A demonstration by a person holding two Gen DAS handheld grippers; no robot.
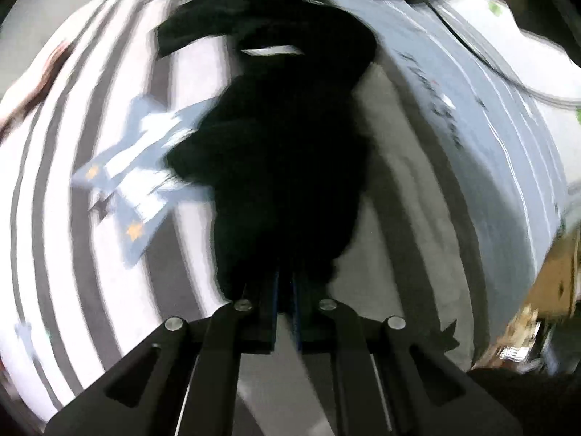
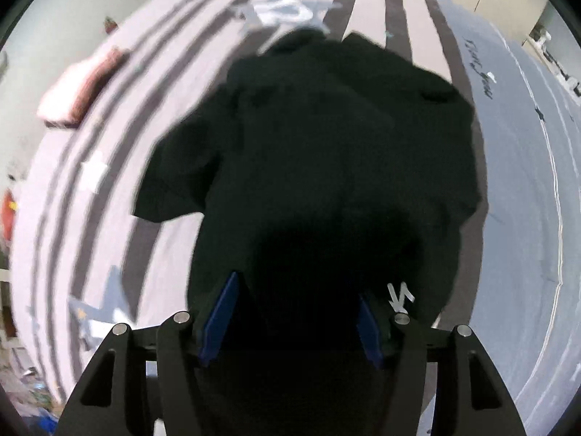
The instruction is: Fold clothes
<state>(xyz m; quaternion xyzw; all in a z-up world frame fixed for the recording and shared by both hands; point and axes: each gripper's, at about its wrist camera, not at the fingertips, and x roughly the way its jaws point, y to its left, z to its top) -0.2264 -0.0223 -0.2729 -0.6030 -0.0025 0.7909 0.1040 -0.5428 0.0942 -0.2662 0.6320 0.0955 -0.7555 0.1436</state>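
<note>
Pinching the black shirt (image 1: 287,167) with my left gripper (image 1: 285,283), jaws clamped nearly together on a gathered edge, the cloth hanging bunched over the striped bedsheet (image 1: 72,167). My right gripper (image 2: 294,321) has its blue pads (image 2: 219,318) standing apart with dark fabric lying between them; they don't look to be pressing on it. The shirt is spread sleeves-out on the bed in the right view.

Risks: the left pinch may hold only one layer, so the fold could drag crooked; the right side, unclamped, could let its corner slump.

Writing: a white tag (image 1: 270,51) and dark script on the grey-blue cover (image 2: 479,72), both too blurred to read.
</note>
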